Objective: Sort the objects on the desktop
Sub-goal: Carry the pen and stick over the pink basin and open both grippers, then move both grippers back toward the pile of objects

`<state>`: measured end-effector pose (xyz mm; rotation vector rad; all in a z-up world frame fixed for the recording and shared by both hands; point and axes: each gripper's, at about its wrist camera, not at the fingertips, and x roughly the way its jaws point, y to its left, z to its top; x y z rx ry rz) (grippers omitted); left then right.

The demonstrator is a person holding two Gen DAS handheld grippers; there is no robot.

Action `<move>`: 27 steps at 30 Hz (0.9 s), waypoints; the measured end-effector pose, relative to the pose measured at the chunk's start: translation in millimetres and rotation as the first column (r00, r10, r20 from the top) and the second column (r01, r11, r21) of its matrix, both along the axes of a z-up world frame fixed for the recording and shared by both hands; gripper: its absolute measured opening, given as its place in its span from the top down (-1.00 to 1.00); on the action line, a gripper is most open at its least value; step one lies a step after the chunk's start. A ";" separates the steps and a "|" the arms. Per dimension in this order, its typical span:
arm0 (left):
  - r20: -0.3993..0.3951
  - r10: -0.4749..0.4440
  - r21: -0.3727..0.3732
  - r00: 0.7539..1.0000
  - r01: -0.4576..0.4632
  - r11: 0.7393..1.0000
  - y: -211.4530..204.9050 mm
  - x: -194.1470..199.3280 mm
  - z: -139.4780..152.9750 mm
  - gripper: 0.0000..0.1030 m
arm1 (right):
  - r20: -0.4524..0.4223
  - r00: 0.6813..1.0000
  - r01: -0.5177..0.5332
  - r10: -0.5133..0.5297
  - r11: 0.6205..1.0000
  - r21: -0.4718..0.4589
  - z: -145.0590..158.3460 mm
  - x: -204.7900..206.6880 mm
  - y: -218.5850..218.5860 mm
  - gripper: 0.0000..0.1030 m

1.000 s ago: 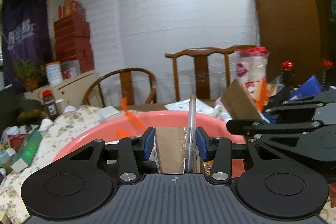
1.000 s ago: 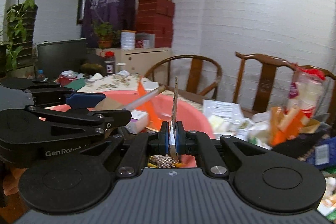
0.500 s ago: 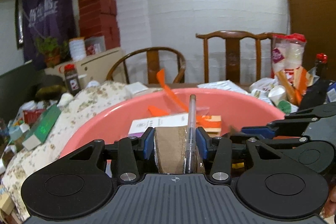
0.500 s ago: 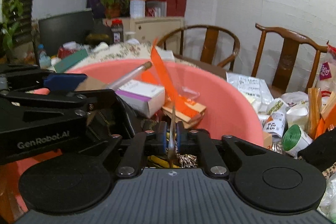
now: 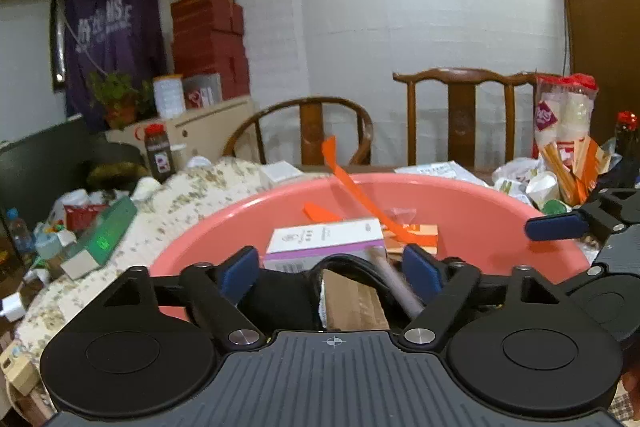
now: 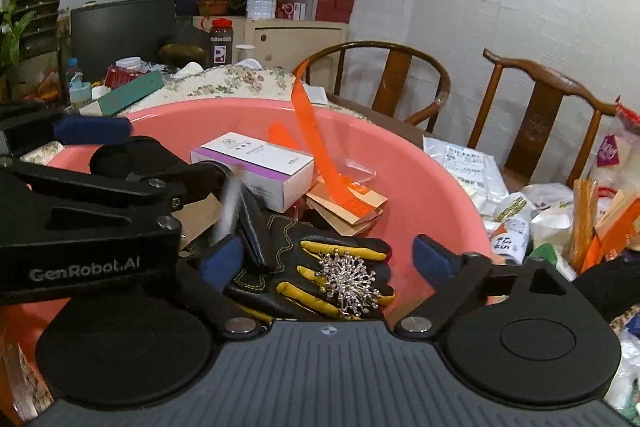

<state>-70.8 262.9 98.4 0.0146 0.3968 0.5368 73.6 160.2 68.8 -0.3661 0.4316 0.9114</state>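
Note:
In the left wrist view my left gripper point(image 5: 330, 273) hangs over the pink basin point(image 5: 472, 211), its jaws opening wide. A brown cardboard piece point(image 5: 352, 301) and a pen point(image 5: 394, 283) lie loose between the blue pads, and the pen tilts to the left. My right gripper point(image 6: 328, 261) is also over the basin point(image 6: 420, 187), jaws opening, with no pad touching anything. Below it a silver brooch point(image 6: 348, 283) rests on a black and yellow glove point(image 6: 280, 259). The pen point(image 6: 228, 207) shows as a blur beside my left gripper point(image 6: 148, 151).
A white and purple box point(image 6: 256, 167), orange strips point(image 6: 312, 131) and brown paper lie in the basin. Bags, cups and bottles point(image 5: 560, 171) crowd the table at the right, with a green box point(image 5: 108, 235) on flowered cloth at the left. Two wooden chairs point(image 6: 400, 83) stand behind.
Both grippers sank over the basin and opened. The left let go of the cardboard and pen, and the pen tipped over. The right let go of the brooch, which now lies on the glove.

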 end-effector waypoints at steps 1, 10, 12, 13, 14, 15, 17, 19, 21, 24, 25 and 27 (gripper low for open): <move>0.002 0.001 0.005 1.000 -0.001 1.000 -1.2 -1.2 1.5 -0.73 | 0.013 1.000 0.000 0.000 1.000 0.000 1.1 -2.6 -1.4 -0.89; 0.041 0.014 0.028 0.999 -0.015 0.999 -13.2 -16.1 13.5 -0.93 | 0.081 0.997 0.005 -0.007 1.000 0.017 14.2 -20.9 -17.8 -0.96; 0.051 0.014 0.028 0.999 -0.016 0.999 -16.0 -18.8 14.4 -1.00 | 0.100 0.995 0.012 -0.014 1.000 0.024 15.9 -25.6 -22.6 -0.96; 0.054 0.016 0.027 0.998 -0.017 0.999 -17.2 -19.9 14.6 -1.00 | 0.108 0.994 0.017 -0.020 0.999 0.028 16.3 -27.1 -25.3 -0.98; 0.055 0.015 0.027 0.998 -0.016 1.000 -18.6 -20.9 14.7 -1.00 | 0.115 0.993 0.023 -0.027 0.999 0.032 17.0 -28.4 -27.4 -0.99; 0.054 0.014 0.024 0.998 -0.015 1.000 -19.8 -21.1 14.6 -1.00 | 0.121 0.992 0.028 -0.032 0.999 0.036 17.0 -29.5 -29.6 -0.99; 0.052 0.016 0.021 0.999 -0.018 1.000 -21.8 -22.7 13.8 -1.00 | 0.127 0.991 0.036 -0.041 0.999 0.038 16.3 -31.0 -32.9 -0.99; 0.054 0.017 0.018 0.998 -0.018 1.000 -24.2 -24.8 12.7 -1.00 | 0.132 0.990 0.045 -0.050 0.998 0.044 15.7 -32.9 -36.9 -0.99; 0.056 0.019 0.018 0.998 -0.020 1.000 -27.5 -26.5 12.2 -1.00 | 0.137 0.989 0.041 -0.049 0.997 0.060 15.1 -35.7 -44.0 -0.99; 0.051 0.018 0.022 0.999 -0.019 1.000 -33.0 -25.8 10.7 -1.00 | 0.146 0.988 0.046 -0.058 0.995 0.087 15.0 -40.5 -57.6 -0.99; 0.049 0.019 0.024 0.999 -0.020 1.000 -33.7 -25.4 10.5 -1.00 | 0.151 0.987 0.048 -0.061 0.995 0.090 14.5 -41.9 -61.3 -0.99; 0.050 0.013 0.025 0.999 -0.014 1.000 -38.6 -25.6 9.2 -1.00 | 0.169 0.983 0.059 -0.074 0.994 0.095 12.4 -45.1 -69.2 -0.99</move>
